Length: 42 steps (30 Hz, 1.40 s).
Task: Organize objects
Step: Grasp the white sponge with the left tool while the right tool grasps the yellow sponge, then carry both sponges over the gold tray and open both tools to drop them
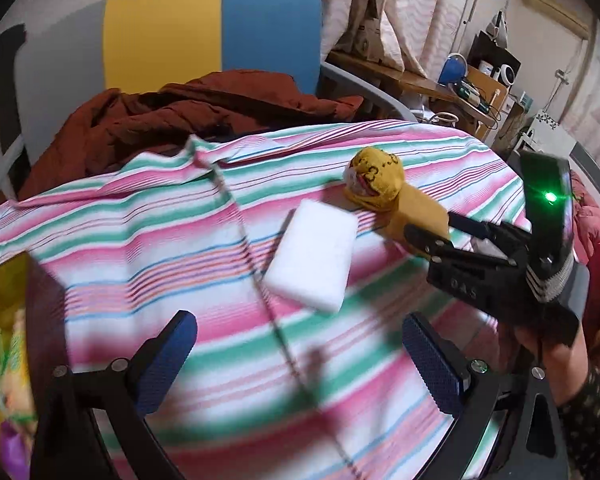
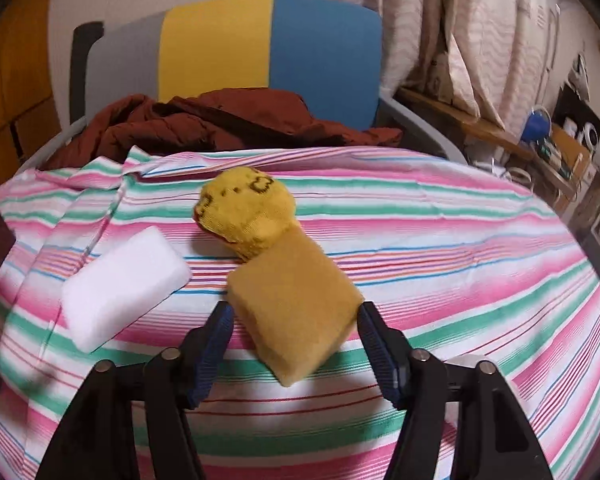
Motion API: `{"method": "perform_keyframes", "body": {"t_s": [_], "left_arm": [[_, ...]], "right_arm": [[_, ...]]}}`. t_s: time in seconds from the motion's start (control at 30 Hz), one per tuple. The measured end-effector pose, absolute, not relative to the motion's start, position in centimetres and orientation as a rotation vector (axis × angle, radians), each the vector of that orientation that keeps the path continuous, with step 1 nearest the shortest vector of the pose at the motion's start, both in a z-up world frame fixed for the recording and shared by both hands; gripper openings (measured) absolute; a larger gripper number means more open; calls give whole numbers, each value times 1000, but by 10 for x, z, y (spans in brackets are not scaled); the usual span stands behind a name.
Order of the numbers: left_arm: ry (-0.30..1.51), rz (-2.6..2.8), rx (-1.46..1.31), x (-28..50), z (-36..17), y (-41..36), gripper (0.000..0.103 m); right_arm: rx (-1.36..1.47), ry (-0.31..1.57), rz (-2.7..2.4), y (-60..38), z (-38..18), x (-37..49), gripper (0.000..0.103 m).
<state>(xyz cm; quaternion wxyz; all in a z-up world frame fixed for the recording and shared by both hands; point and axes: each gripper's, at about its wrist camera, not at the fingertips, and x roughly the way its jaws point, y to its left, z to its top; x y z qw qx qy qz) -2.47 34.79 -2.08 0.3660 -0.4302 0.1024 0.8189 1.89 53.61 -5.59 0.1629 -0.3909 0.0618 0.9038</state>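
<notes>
Right wrist view: the counter (image 2: 440,240), draped in a pink, green and white striped cloth, fills the middle of the frame, and its far edge runs across just below a rust-brown jacket (image 2: 220,120) heaped on a grey, yellow and blue chair (image 2: 268,48). No tray or box stands on the cloth. In the left wrist view a yellow-green bag (image 1: 4,320) shows at the lower left edge, blurred, with something pale inside that I cannot make out.

On the cloth lie three things. A white sponge (image 2: 120,284) sits left of centre. A mustard-yellow sponge (image 2: 296,312) lies at centre, and a balled yellow sock (image 2: 246,212) touches its far end. The white sponge lies near the yellow one, without touching it. The right half of the cloth is bare right out to its curved edge, and so is the strip nearest the camera.

The right claw (image 2: 294,344) is spread partway, its blue pads set either side of the yellow sponge's near end. The left pad is touching the sponge's side or just beside it, and the right pad sits at its corner. It is not clamped on it.

In the left wrist view the left claw (image 1: 300,360) stands wide apart, holding nothing, hovering over bare striped cloth just short of the white sponge (image 1: 312,256). The right claw (image 1: 428,236) reaches in from the right side of the frame onto the yellow sponge (image 1: 416,216).
</notes>
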Motion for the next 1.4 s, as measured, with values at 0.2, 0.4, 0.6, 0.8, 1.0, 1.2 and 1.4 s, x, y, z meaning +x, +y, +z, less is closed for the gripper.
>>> {"method": "perform_keyframes", "body": {"t_s": [0.2, 0.4, 0.6, 0.8, 1.0, 1.2, 1.4], "left_arm": [[311, 2077, -1108, -38, -42, 388, 103], [360, 2072, -1103, -41, -59, 408, 103], [399, 2082, -1090, -50, -66, 419, 102], [493, 2079, -1063, -48, -71, 428, 93], [483, 2092, -1036, -48, -69, 425, 73], [474, 2112, -1001, -47, -67, 415, 58], [479, 2158, -930, -35, -61, 403, 57]], "right_arm": [[-1081, 235, 2585, 536, -53, 28, 48], [-1002, 304, 2530, 526, -48, 55, 47], [-957, 341, 2505, 521, -48, 67, 46], [-934, 369, 2499, 524, -50, 70, 45], [-864, 371, 2464, 526, -46, 79, 45], [-852, 340, 2473, 523, -44, 78, 45], [-824, 323, 2481, 521, -42, 80, 45]]}}
